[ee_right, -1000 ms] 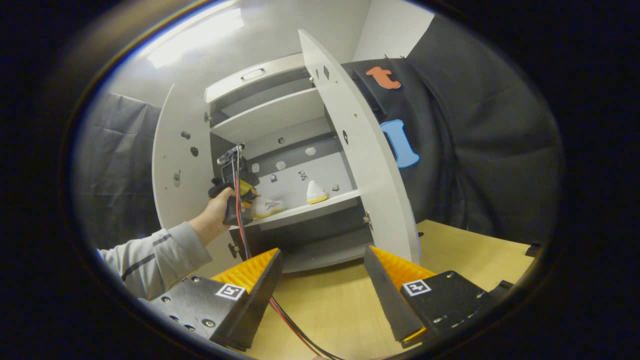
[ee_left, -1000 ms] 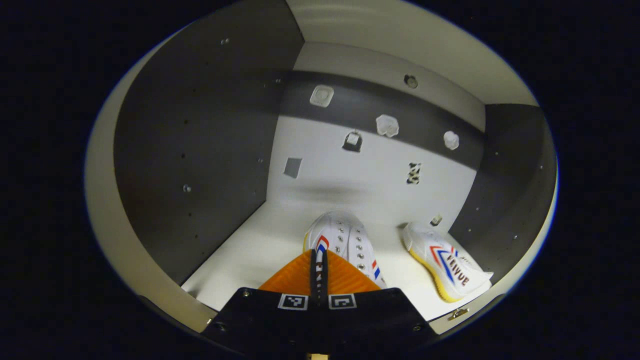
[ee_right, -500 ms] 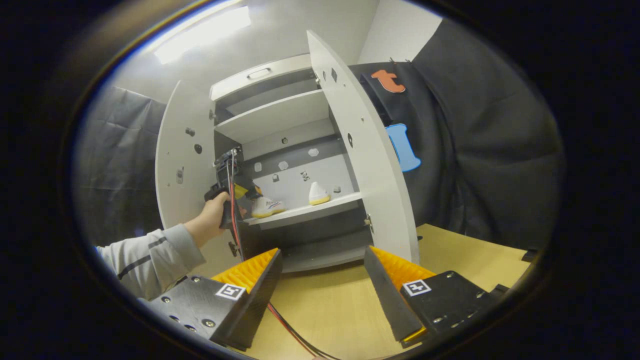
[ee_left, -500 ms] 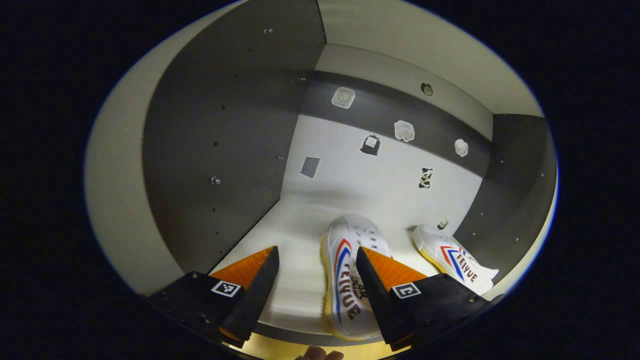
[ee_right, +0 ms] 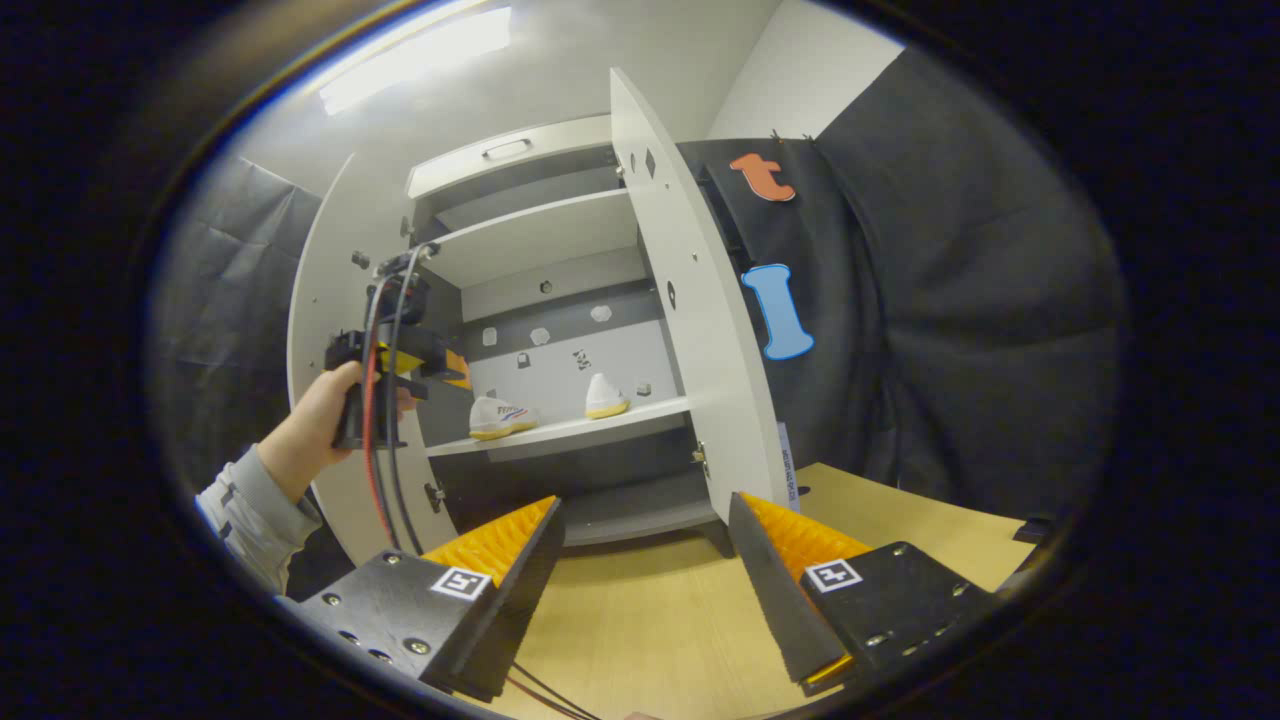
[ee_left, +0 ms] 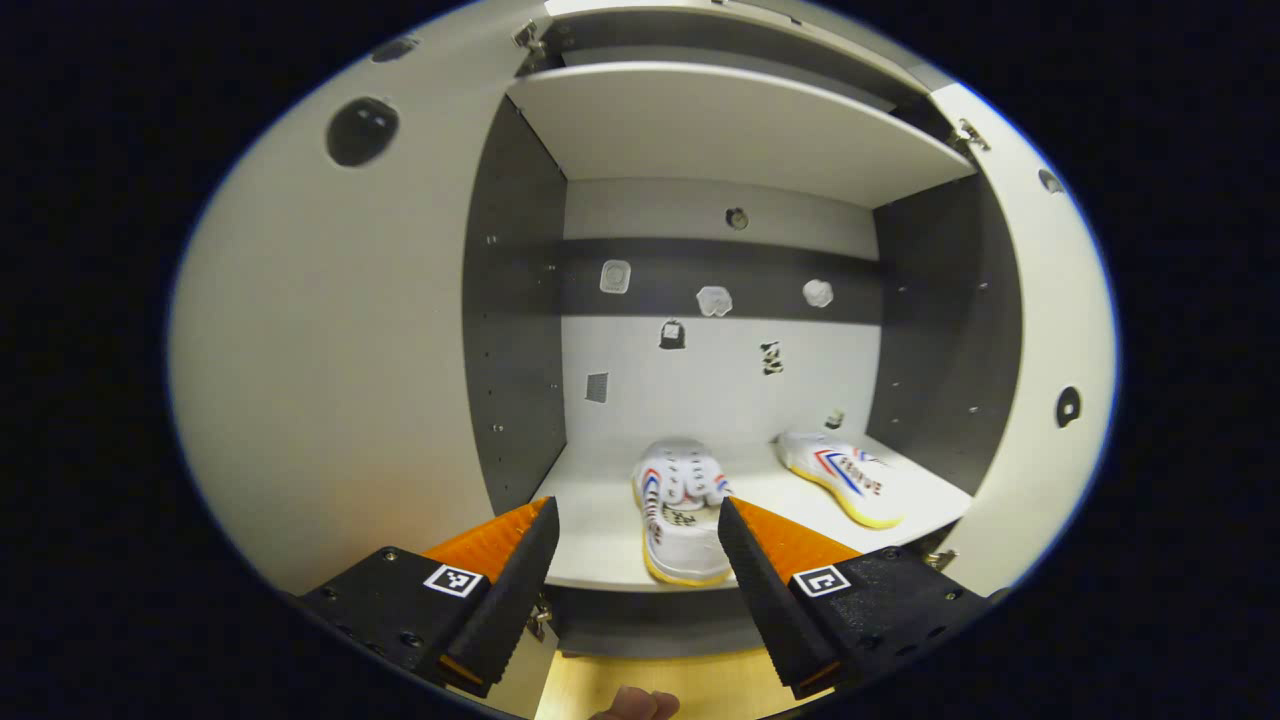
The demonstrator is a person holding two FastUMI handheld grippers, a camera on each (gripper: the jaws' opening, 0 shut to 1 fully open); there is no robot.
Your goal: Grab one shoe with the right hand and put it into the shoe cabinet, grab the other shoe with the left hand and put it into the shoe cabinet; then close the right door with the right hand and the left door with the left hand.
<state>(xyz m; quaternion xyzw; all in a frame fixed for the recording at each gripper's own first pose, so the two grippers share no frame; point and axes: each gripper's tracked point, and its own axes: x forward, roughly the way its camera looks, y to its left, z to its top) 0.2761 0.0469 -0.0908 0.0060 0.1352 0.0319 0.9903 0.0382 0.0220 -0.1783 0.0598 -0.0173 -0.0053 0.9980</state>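
With both doors of the shoe cabinet (ee_right: pixel 540 250) standing open, I read the left gripper (ee_left: pixel 632 540) as spread wide and holding nothing, level with the front edge of the shelf (ee_left: pixel 600 545). From its camera, the near shoe (ee_left: pixel 682 510) lies at 12 o'clock, heel toward me, between the finger lines but untouched. The second shoe (ee_left: pixel 838 476) lies at 1 o'clock, well apart from the first, near the right inner wall. In the right gripper view, the right gripper (ee_right: pixel 645 560) is also spread wide and empty above the wooden table (ee_right: pixel 640 620). A hand (ee_right: pixel 325 415) holds the left gripper at 10 o'clock, in front of the left door (ee_right: pixel 330 300). The right door (ee_right: pixel 690 330) stands at 12 o'clock.
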